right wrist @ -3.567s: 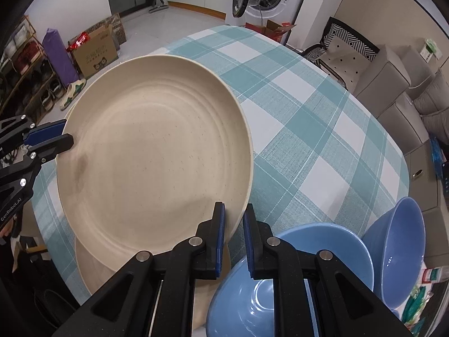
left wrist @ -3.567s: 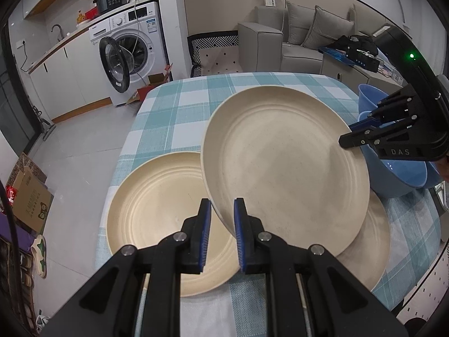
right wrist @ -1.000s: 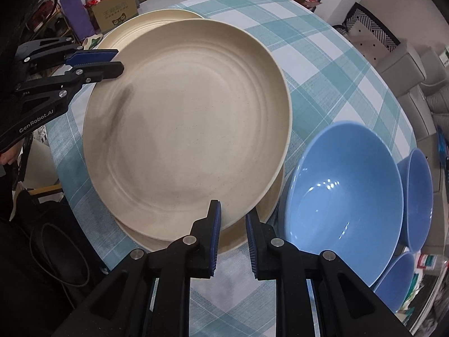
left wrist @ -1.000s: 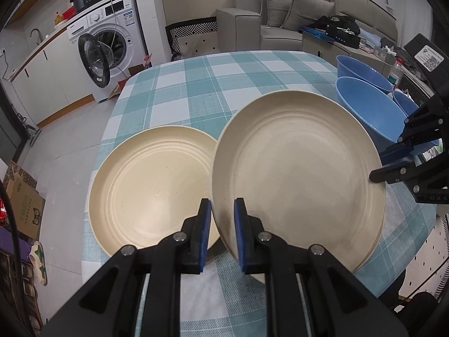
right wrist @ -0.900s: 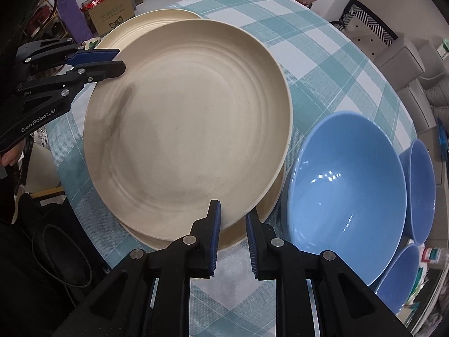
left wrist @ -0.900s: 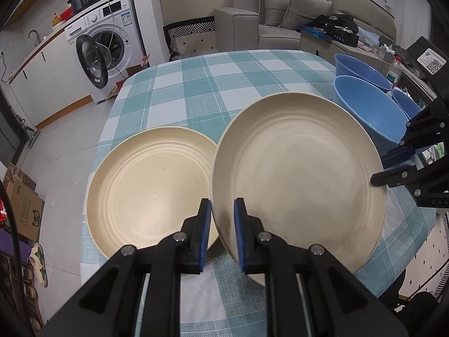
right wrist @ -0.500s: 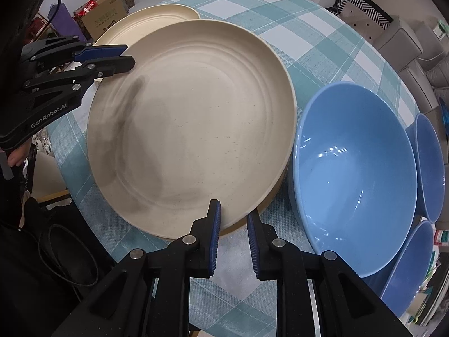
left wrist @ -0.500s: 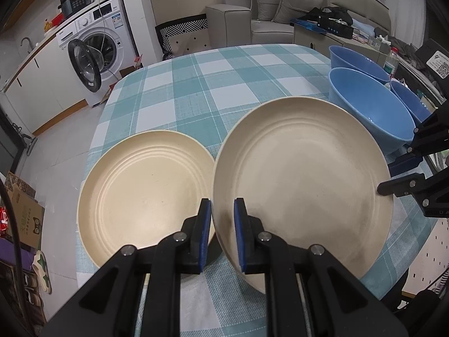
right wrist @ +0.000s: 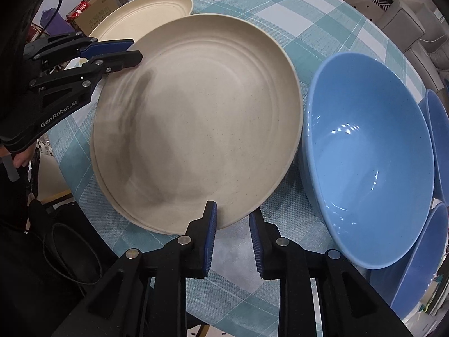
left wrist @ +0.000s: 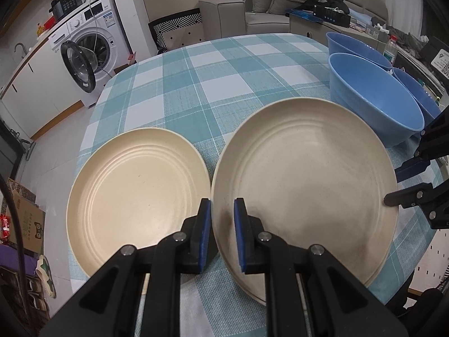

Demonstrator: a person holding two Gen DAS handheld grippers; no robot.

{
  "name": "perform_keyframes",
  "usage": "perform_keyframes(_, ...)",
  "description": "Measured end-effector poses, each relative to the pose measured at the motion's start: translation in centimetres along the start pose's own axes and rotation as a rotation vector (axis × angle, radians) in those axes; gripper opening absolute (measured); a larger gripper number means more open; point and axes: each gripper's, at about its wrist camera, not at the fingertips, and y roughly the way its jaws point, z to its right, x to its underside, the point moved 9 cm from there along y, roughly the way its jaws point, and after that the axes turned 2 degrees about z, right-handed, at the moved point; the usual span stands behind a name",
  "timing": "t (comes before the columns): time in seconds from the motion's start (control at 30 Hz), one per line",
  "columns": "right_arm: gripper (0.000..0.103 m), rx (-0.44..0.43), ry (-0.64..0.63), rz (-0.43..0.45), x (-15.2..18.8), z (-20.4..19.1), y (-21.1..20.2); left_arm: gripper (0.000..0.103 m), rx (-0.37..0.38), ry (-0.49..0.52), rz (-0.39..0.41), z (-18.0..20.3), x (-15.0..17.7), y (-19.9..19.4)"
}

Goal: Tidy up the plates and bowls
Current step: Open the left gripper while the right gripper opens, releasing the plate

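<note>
Left wrist view: left gripper (left wrist: 221,233) pinches the speckled beige plate (left wrist: 306,185); right gripper (right wrist: 231,236) has just been loosening, pads apart. Only the right view shows a second plate (right wrist: 112,188) beneath.

1. The top plate (right wrist: 202,118), beside the large blue bowl (right wrist: 370,151), is seen as matt, finely speckled beige with faint moulded rings.
2. The large blue bowl is shown glossy and smooth, with bright highlights on its inner wall.
3. The tablecloth (left wrist: 219,84) under the bowl is rendered as woven, checked cloth of coarse texture.
4. The left gripper (left wrist: 222,233) and right gripper (right wrist: 232,237) are formed of matt black plastic, with ribbed blue pads (right wrist: 211,238) and bright metal screw heads.
</note>
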Motion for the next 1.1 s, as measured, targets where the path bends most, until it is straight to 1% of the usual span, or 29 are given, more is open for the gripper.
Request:
perform_keyframes(0.17,0.024,-0.014,0.003,-0.005,-0.2,0.4,0.1,0.014,-0.002,0.015,-0.009,0.2,0.3,0.0)
perform_keyframes(0.27,0.028,-0.022,-0.007,-0.009,-0.2,0.4,-0.1,0.014,0.007,0.009,-0.008,0.3,0.3,0.0)
perform_keyframes(0.33,0.031,-0.022,-0.018,-0.007,-0.3,0.3,-0.1,0.016,0.013,0.008,-0.004,0.4,0.3,-0.1)
perform_keyframes(0.4,0.037,-0.020,-0.023,-0.004,-0.3,0.3,-0.2,0.016,0.033,0.010,-0.001,0.8,0.3,-0.3)
perform_keyframes(0.43,0.039,-0.016,-0.029,-0.002,-0.4,0.3,-0.3,0.017,0.033,0.015,0.002,0.9,0.2,-0.4)
perform_keyframes(0.5,0.046,-0.010,-0.044,-0.001,-0.3,0.1,-0.5,0.018,0.032,0.022,0.007,1.2,0.2,-0.6)
perform_keyframes(0.53,0.047,-0.009,-0.047,0.003,-0.4,0.1,-0.6,0.019,0.034,0.023,0.011,1.3,0.2,-0.8)
perform_keyframes(0.63,0.052,0.013,-0.055,0.010,-0.5,0.4,-0.9,0.023,0.032,0.022,0.019,1.3,0.1,-1.1)
perform_keyframes(0.7,0.056,0.013,-0.053,0.016,-0.6,0.6,-1.3,0.033,0.030,0.019,0.028,1.2,0.1,-1.4)
perform_keyframes(0.73,0.058,0.013,-0.053,0.019,-0.6,0.7,-1.4,0.036,0.028,0.018,0.034,1.1,0.1,-1.6)
perform_keyframes(0.8,0.066,0.012,-0.054,0.026,-0.6,0.6,-1.8,0.045,0.023,0.014,0.046,1.0,0.0,-2.0)
perform_keyframes(0.83,0.067,0.010,-0.057,0.031,-0.5,0.7,-2.0,0.046,0.021,0.011,0.050,0.9,0.0,-2.1)
perform_keyframes(0.9,0.074,0.006,-0.061,0.043,-0.6,0.6,-2.5,0.048,0.021,0.002,0.058,0.7,0.1,-2.4)
perform_keyframes(0.97,0.079,0.005,-0.065,0.053,-0.7,1.0,-2.6,0.050,0.022,-0.011,0.063,0.4,0.1,-2.7)
perform_keyframes(1.1,0.081,0.005,-0.070,0.065,-0.7,1.1,-3.4,0.051,0.023,-0.036,0.069,-0.1,0.3,-3.1)
